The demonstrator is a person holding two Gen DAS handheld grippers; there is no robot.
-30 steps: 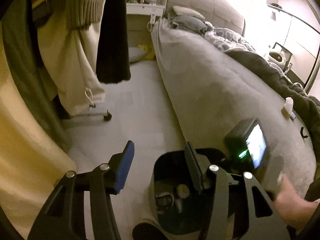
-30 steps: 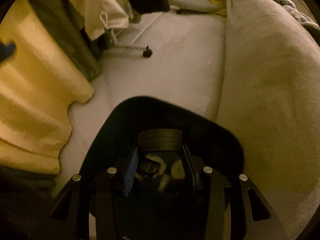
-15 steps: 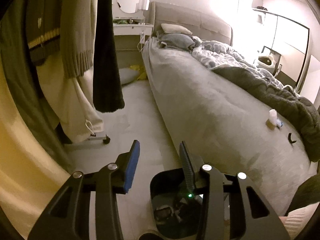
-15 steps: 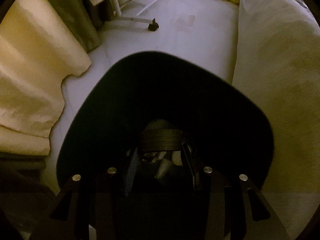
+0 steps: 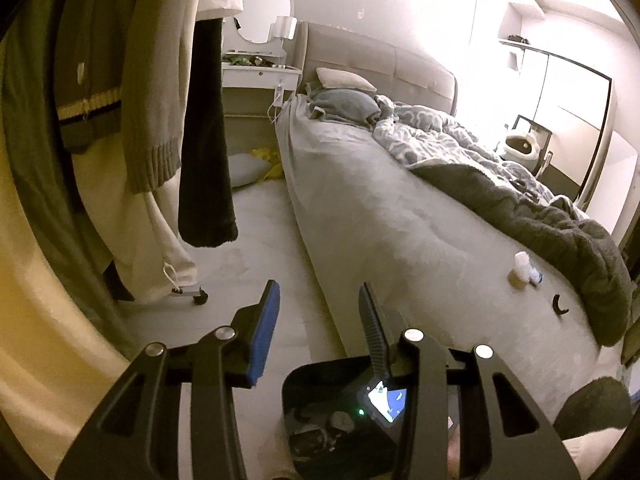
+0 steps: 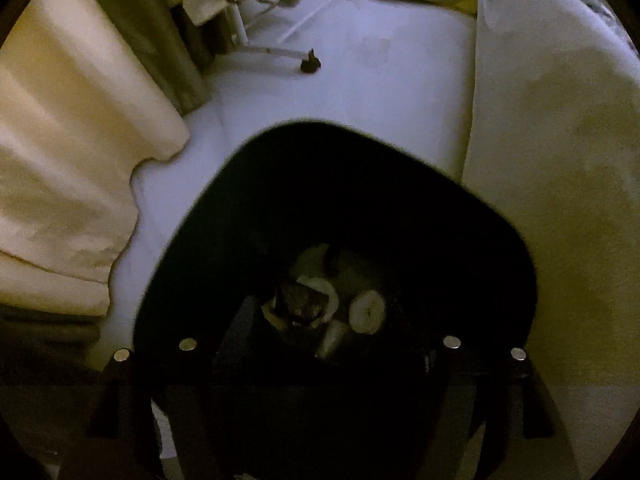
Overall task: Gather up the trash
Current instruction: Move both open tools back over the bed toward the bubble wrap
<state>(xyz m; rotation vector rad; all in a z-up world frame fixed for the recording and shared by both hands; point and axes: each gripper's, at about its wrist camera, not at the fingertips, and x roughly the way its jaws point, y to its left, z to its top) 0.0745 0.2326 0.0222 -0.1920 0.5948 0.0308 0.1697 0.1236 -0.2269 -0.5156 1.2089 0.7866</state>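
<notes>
Between the blue-padded fingers (image 5: 264,336) of the left gripper (image 5: 316,330) only floor and the edge of the bed (image 5: 420,240) show: its jaws stand a modest way apart, pressing on nothing. The right gripper (image 6: 320,320) points steeply down into the black trash bin (image 6: 248,200); its jaws are opening, nothing shows between them, and the fingers themselves are lost in the dark of the bin. Straight below them lies the collected litter (image 6: 320,304), pale crumpled scraps and a round pale piece. In the left view the bin (image 5: 304,384) sits on the floor against the bed's side, under that gripper. What is left to fetch appears to be a small pale container (image 5: 520,270) standing upright on the bed, with a little dark curved thing (image 5: 559,305) just beside it nearer the foot. Both lie ahead and to the right of the left fingers, well apart from them, near the rumpled dark blanket (image 5: 560,232). Which hand is nearer I cannot tell; the left one at least faces them with room between its pads. Against a second ago, the ridged dark object gripped between the right fingers is gone, presumably dropped into the bin, while the left view shows more of the room and less of the bin, and its jaws are narrower.
</notes>
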